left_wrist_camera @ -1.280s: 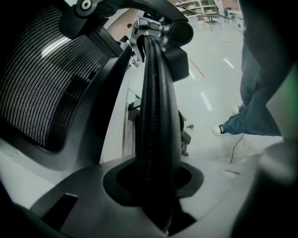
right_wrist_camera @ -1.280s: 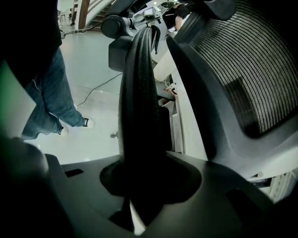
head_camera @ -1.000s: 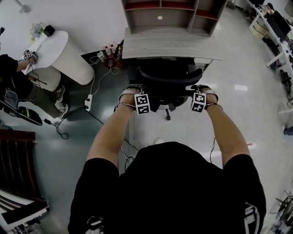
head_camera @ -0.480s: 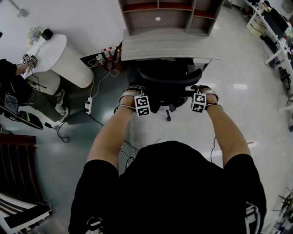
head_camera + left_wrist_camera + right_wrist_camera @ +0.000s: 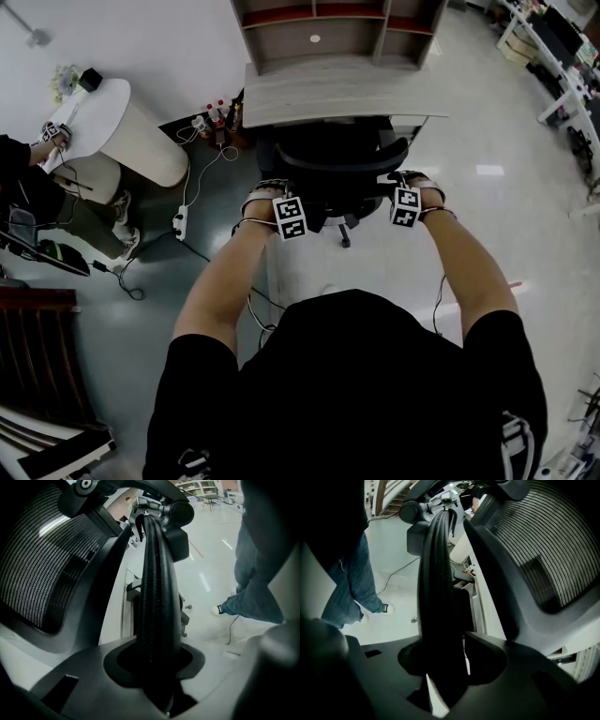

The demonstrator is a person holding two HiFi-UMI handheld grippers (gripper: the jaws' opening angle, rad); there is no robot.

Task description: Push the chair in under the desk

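A black mesh office chair (image 5: 337,159) stands with its seat under the grey wooden desk (image 5: 337,94). My left gripper (image 5: 274,187) is at the left side of the chair's back. In the left gripper view my left gripper (image 5: 157,667) is shut on the ribbed black rim (image 5: 157,597) of the back. My right gripper (image 5: 409,180) is at the right side. Its jaws (image 5: 445,667) have just been opening: the rim (image 5: 438,573) still stands between them, with light slivers showing on both sides of it.
A shelf unit (image 5: 328,28) tops the desk. At the left are a white round table (image 5: 122,112), a seated person (image 5: 28,178), bottles (image 5: 211,114) and a power strip (image 5: 178,222) with cables on the floor. A dark wooden chair (image 5: 37,375) stands at bottom left.
The head view has drifted a little, so desk and chair sit slightly higher in the picture. Both grippers stay at the chair's back.
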